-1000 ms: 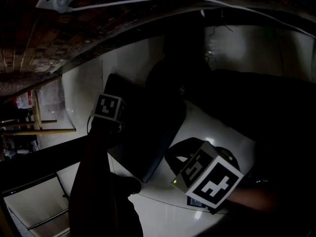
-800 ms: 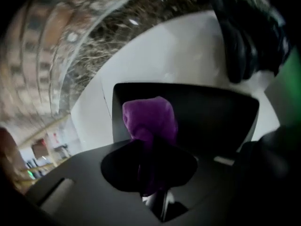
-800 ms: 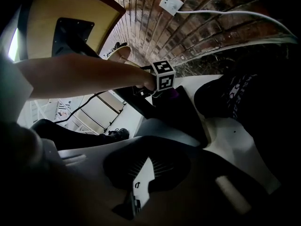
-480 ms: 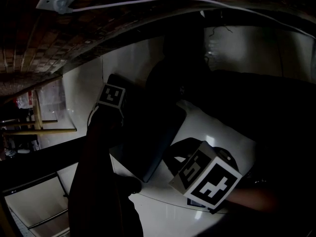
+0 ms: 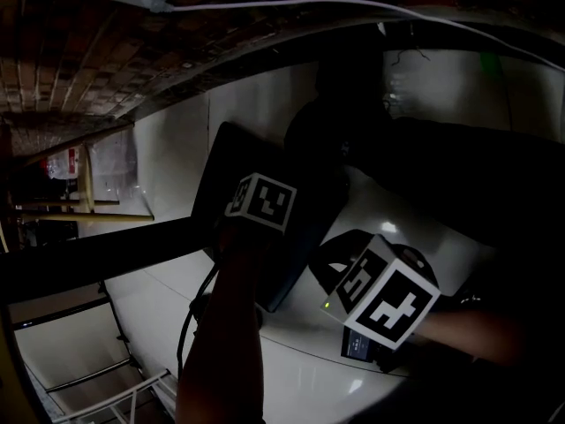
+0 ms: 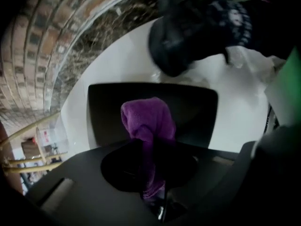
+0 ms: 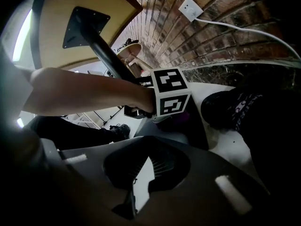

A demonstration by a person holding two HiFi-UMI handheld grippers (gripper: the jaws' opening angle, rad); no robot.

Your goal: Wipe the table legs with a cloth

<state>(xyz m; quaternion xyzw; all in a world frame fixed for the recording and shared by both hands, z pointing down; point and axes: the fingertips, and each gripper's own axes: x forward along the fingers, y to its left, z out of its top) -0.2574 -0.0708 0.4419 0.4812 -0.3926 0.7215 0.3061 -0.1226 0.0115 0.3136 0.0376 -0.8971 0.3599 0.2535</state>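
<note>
Left tongs (image 6: 153,185) clamp cloth (image 6: 146,119) (purple), above plate (image 6: 197,112)

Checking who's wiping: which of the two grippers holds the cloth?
The left gripper: its jaws are shut on the purple cloth, while the right gripper has its jaws apart, empty.

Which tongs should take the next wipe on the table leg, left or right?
Probably left. The left tongs are shut on the purple cloth and sit close to the black table leg. The right tongs stand open with nothing between them.
</note>
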